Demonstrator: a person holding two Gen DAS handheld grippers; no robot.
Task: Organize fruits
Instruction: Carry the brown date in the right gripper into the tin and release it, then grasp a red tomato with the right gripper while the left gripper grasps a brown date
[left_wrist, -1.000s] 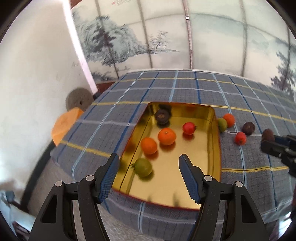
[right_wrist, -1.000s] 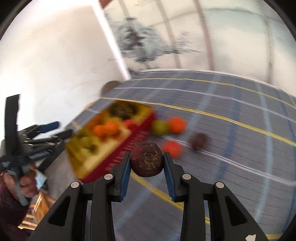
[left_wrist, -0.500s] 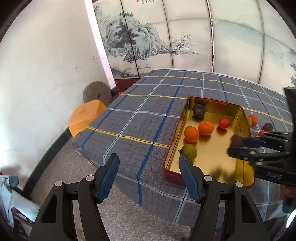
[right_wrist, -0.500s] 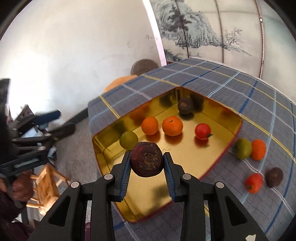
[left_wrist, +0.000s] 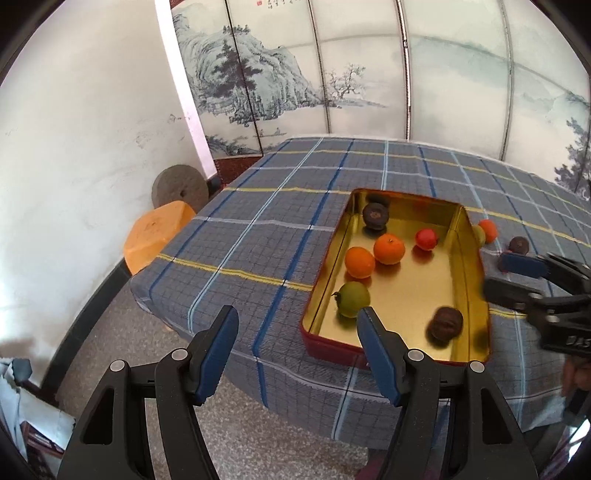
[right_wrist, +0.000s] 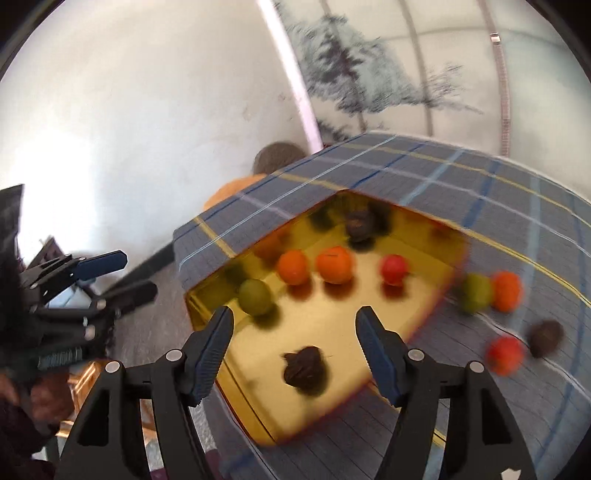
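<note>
Right gripper (right_wrist: 294, 334) jaws wide, empty; dark fruit (right_wrist: 305, 370) lies in gold tin (right_wrist: 424, 306), lower centre. Left gripper (left_wrist: 295, 332) jaws wide. Next: approach loose fruits right of tin from above, close gently.

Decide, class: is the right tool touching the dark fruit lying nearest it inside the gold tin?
Apart. In the right wrist view the right tool is open, and the dark fruit lies on the gold tin floor, with gaps to both fingers.
</note>
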